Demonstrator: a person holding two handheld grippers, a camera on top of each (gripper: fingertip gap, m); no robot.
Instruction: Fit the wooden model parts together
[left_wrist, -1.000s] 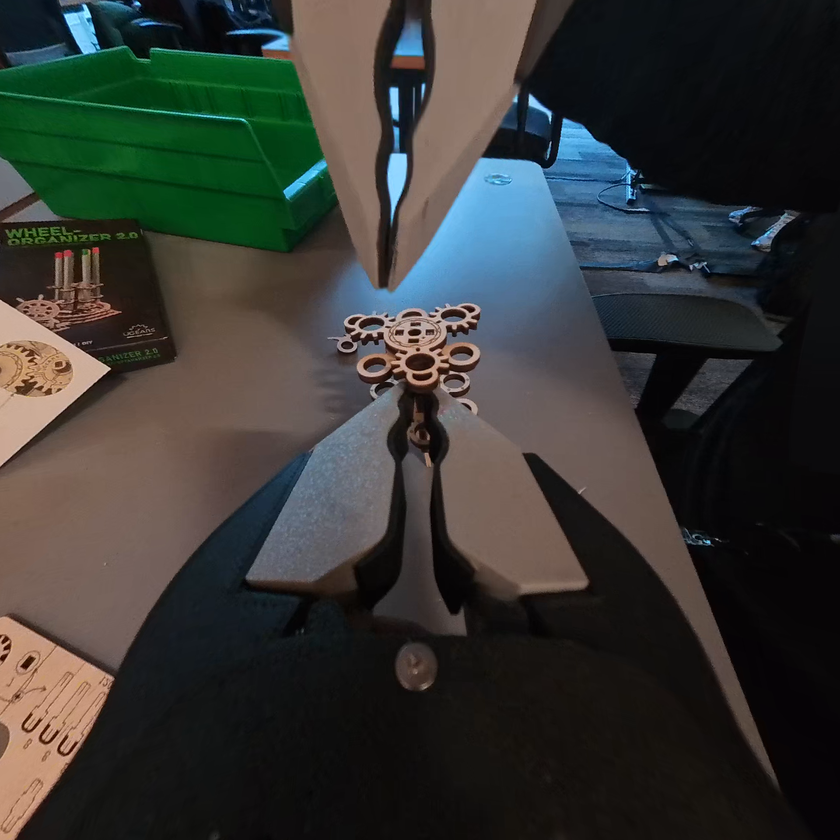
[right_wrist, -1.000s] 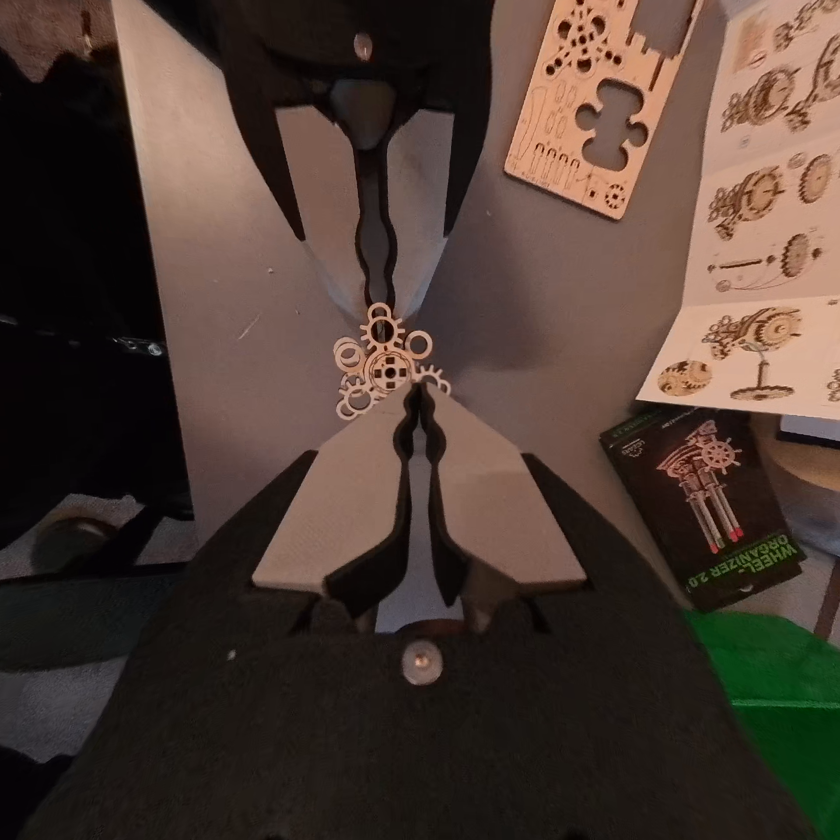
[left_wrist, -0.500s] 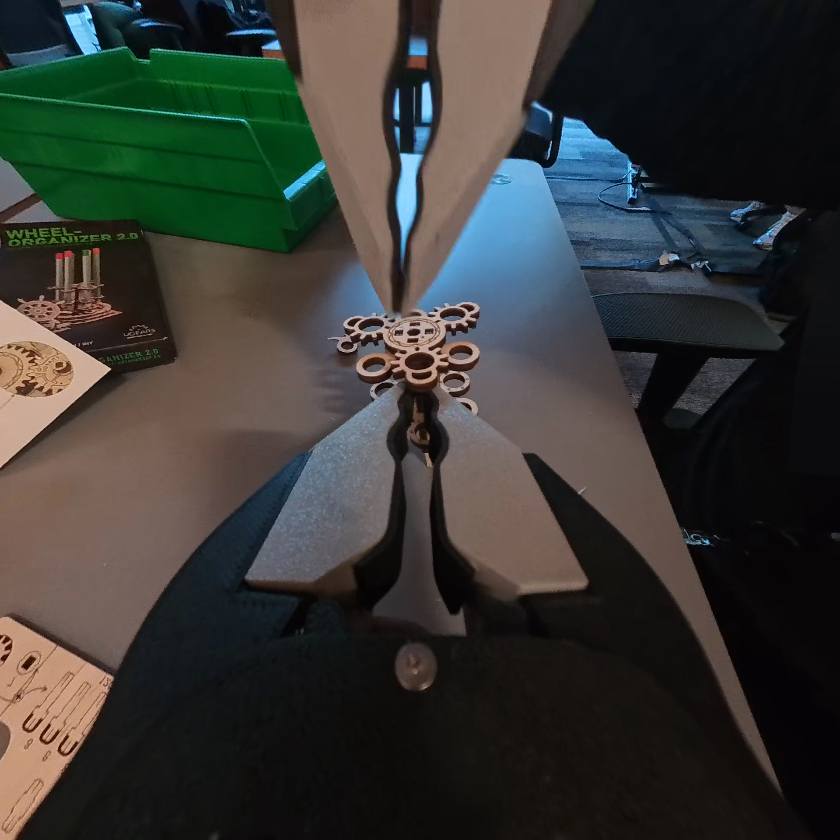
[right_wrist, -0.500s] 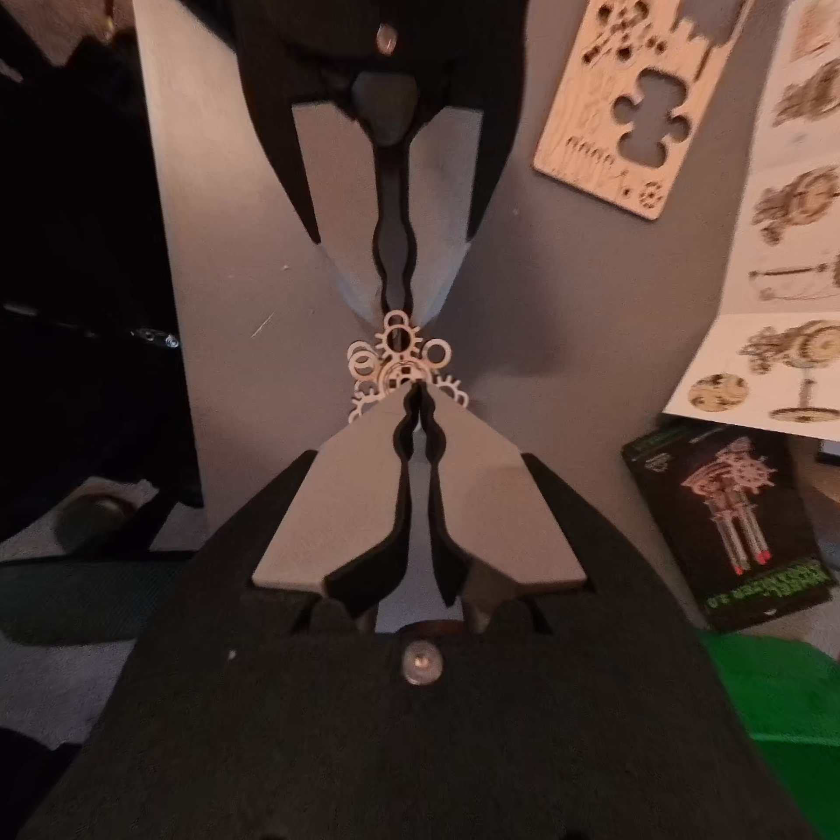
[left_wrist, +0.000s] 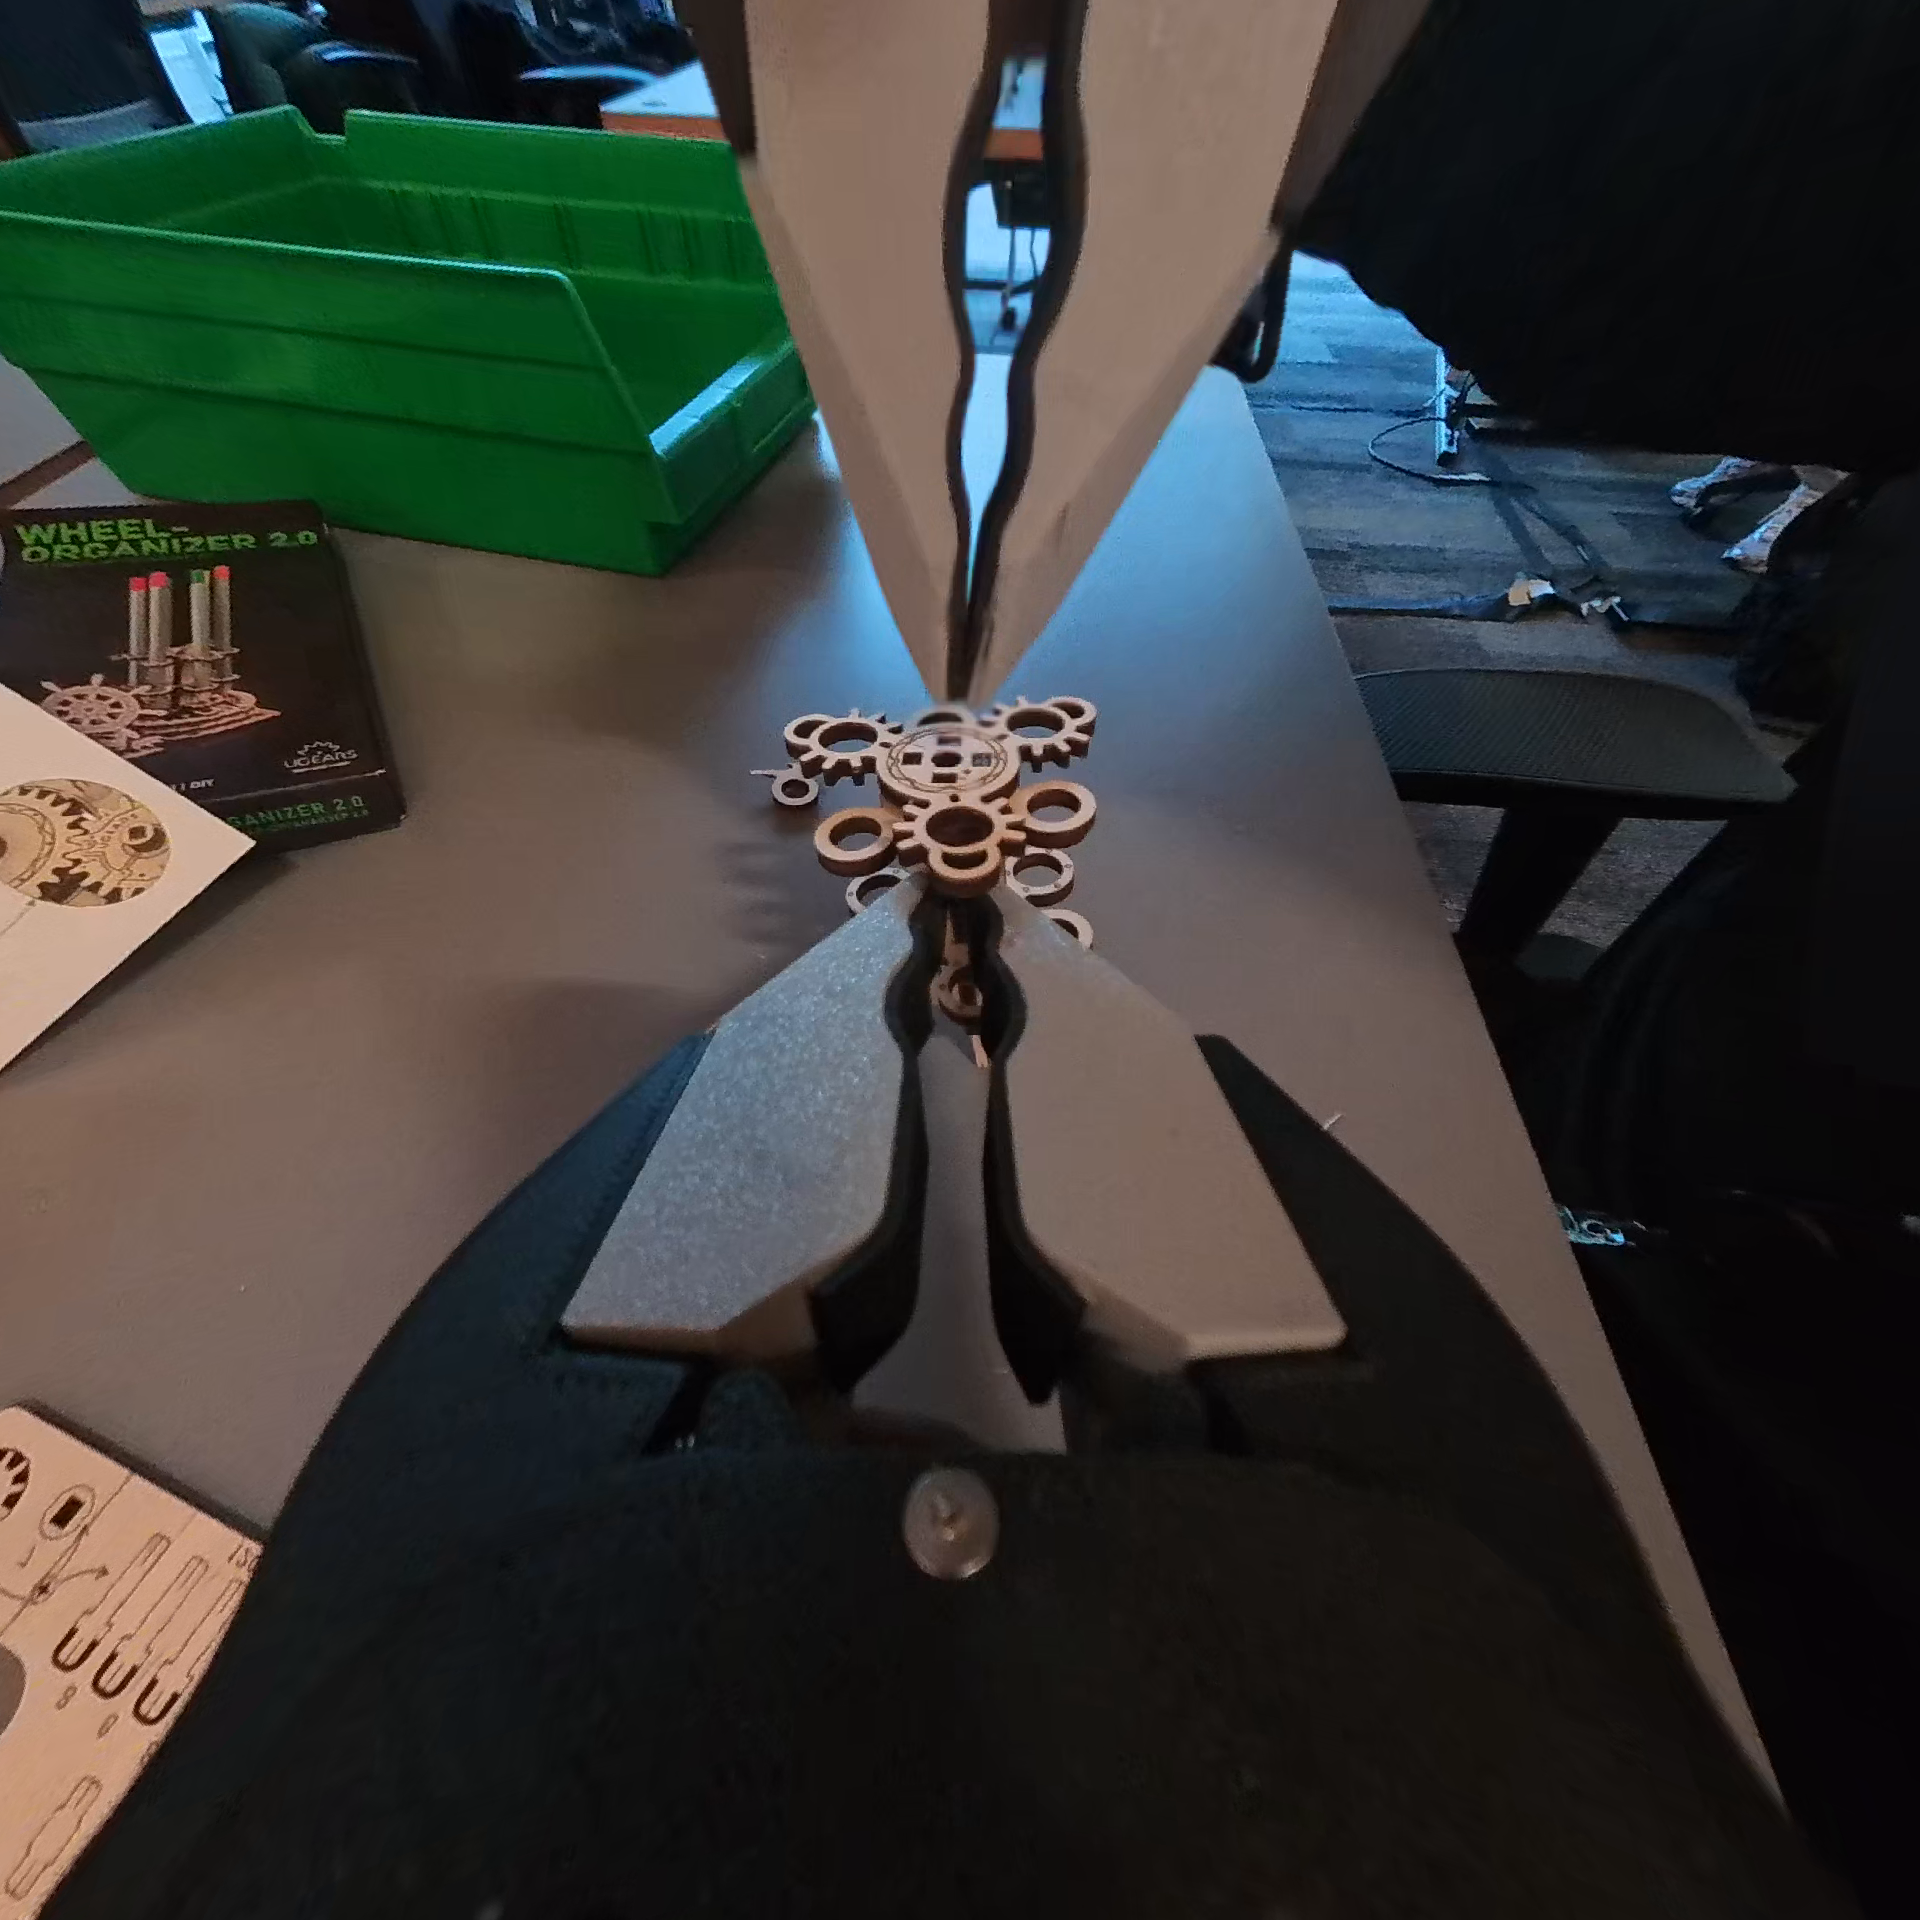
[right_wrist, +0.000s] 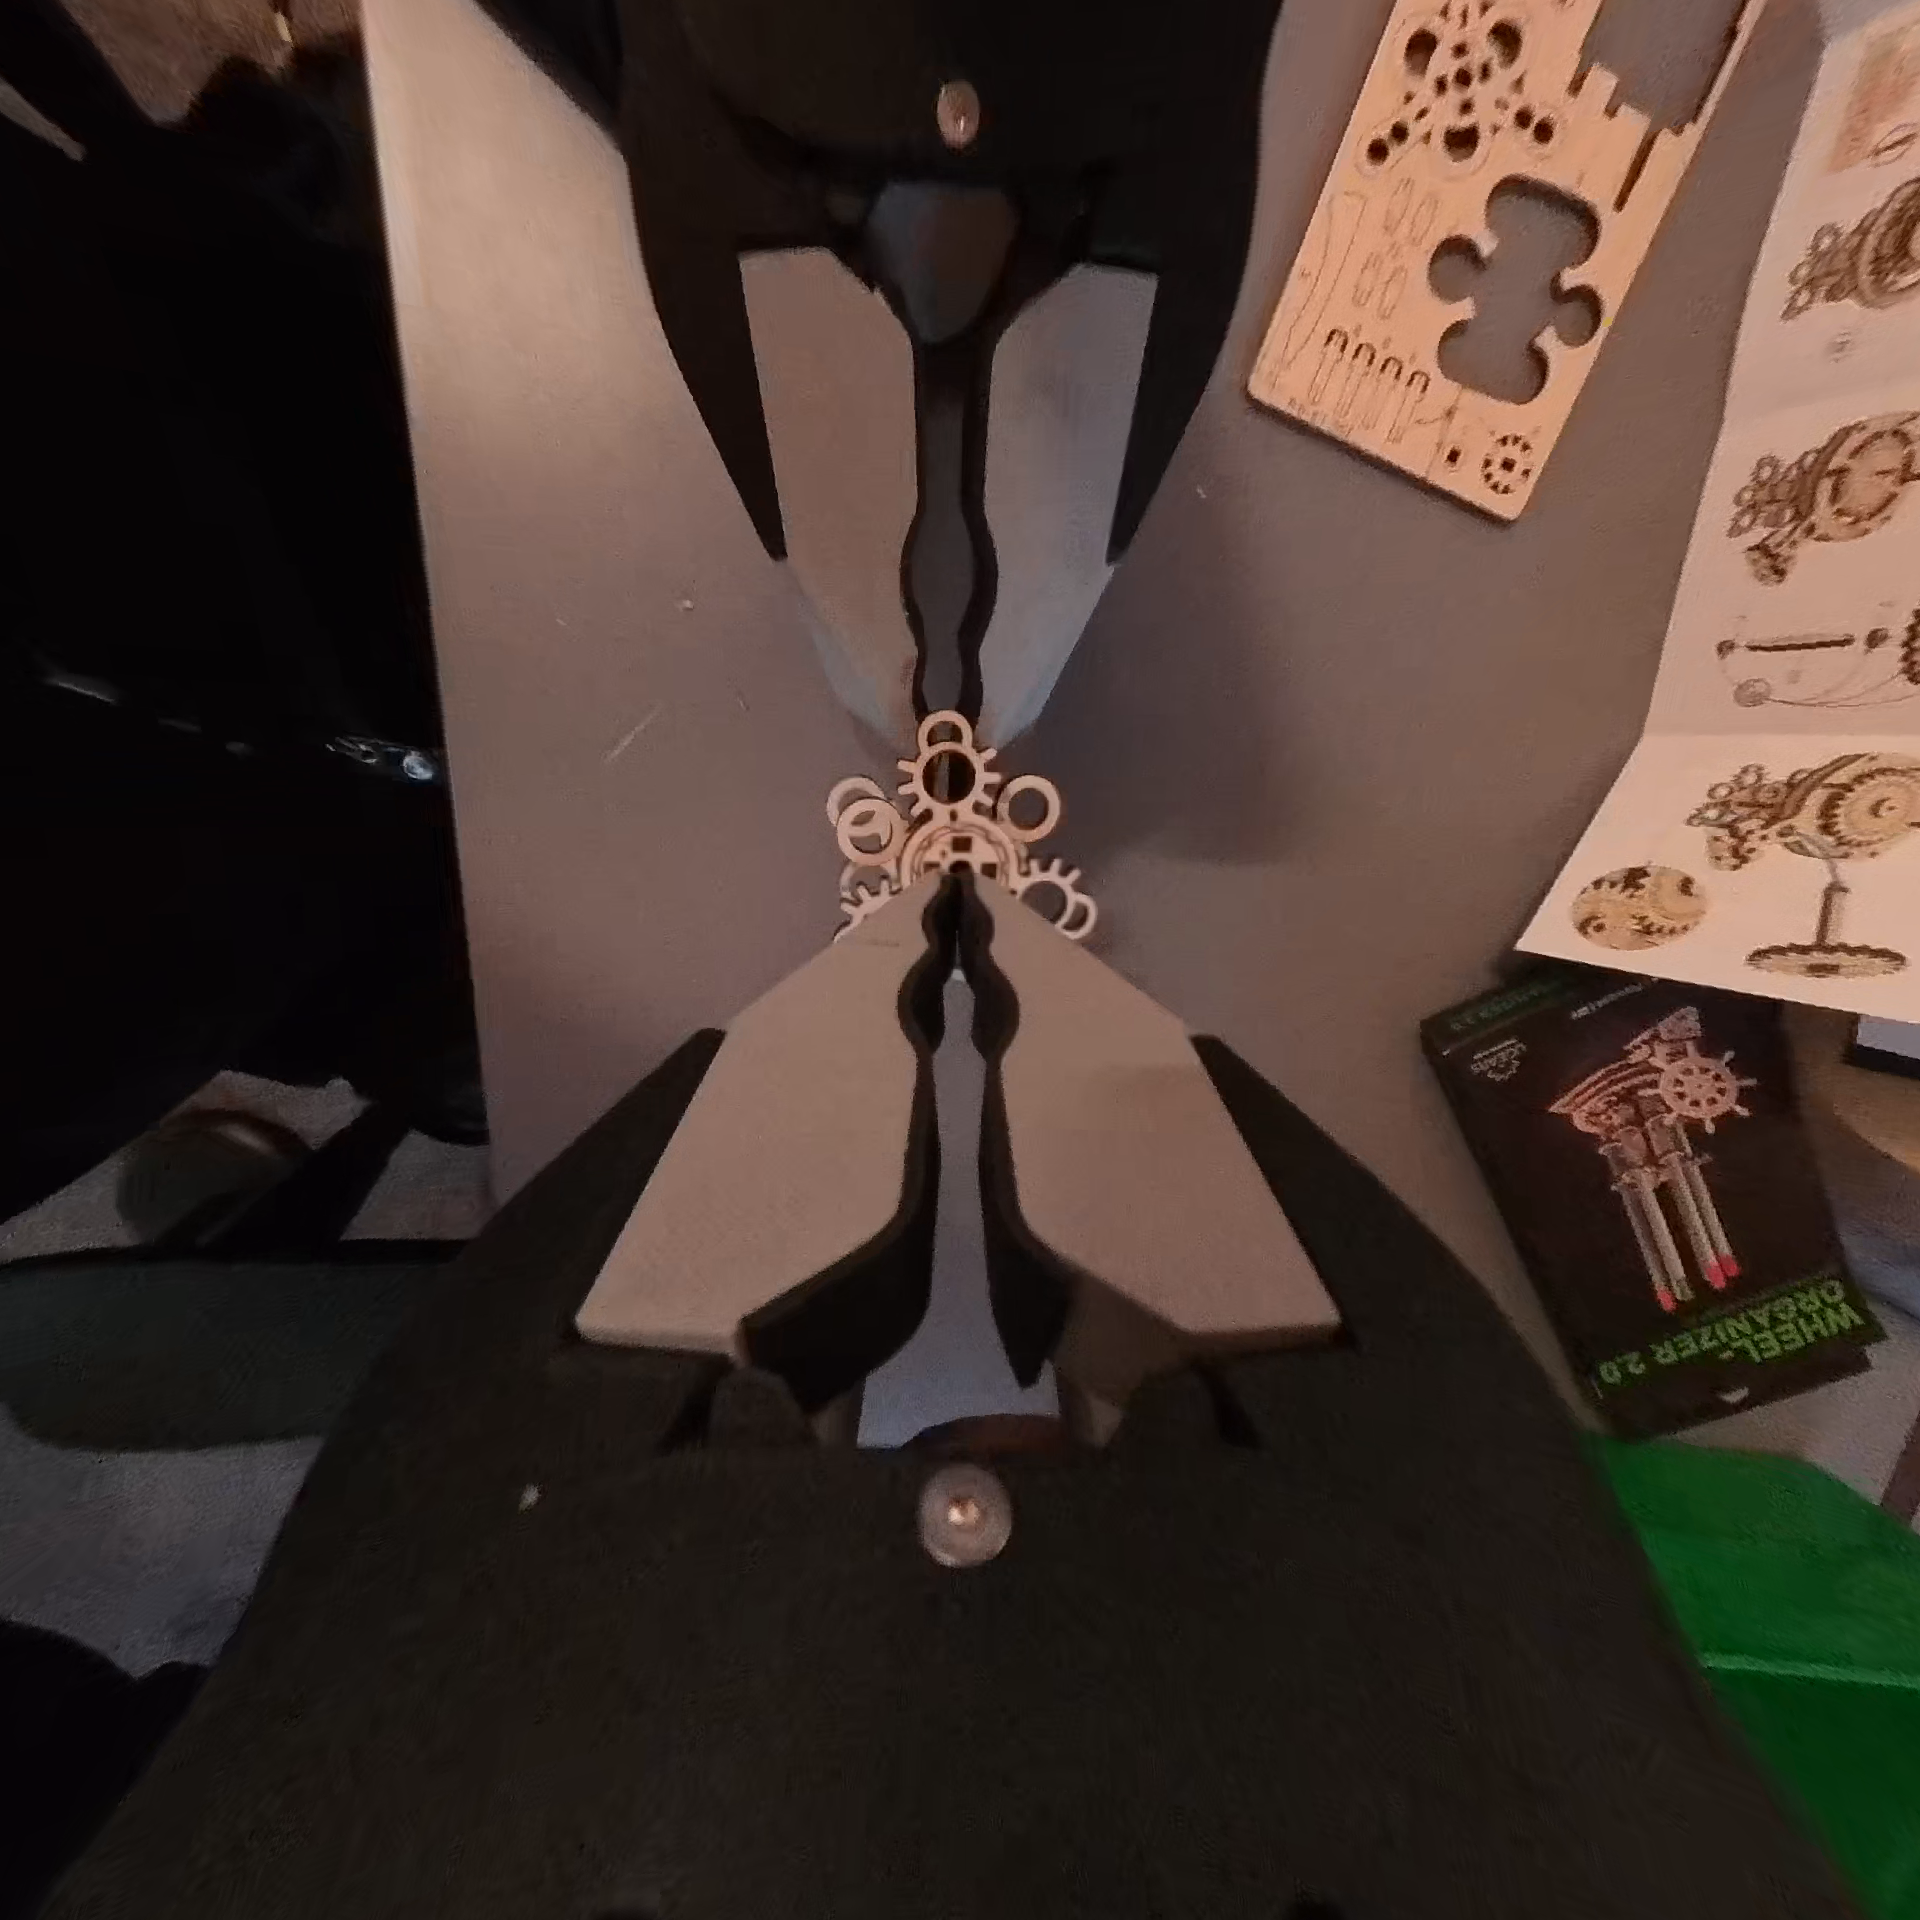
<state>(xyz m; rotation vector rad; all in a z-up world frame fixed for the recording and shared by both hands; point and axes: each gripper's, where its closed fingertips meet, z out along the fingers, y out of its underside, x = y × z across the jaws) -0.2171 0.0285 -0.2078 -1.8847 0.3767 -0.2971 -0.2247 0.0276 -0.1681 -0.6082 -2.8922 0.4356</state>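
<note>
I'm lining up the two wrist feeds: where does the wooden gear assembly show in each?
Left wrist view: the wooden gear assembly sits just above centre, at the left gripper tips, on the grey table.
Right wrist view: it is again just above centre, partly hidden by the right gripper.
Shared landmark: the black booklet.

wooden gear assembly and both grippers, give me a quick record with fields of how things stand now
piece: wooden gear assembly, flat cluster of rings and toothed wheels over the grey table
left gripper: shut on the assembly's near edge
right gripper: tips closed at the assembly's opposite edge
parts sheet: flat on table, cutouts empty
green bin: far left corner of the table
kit box: beside the instruction sheet
</note>
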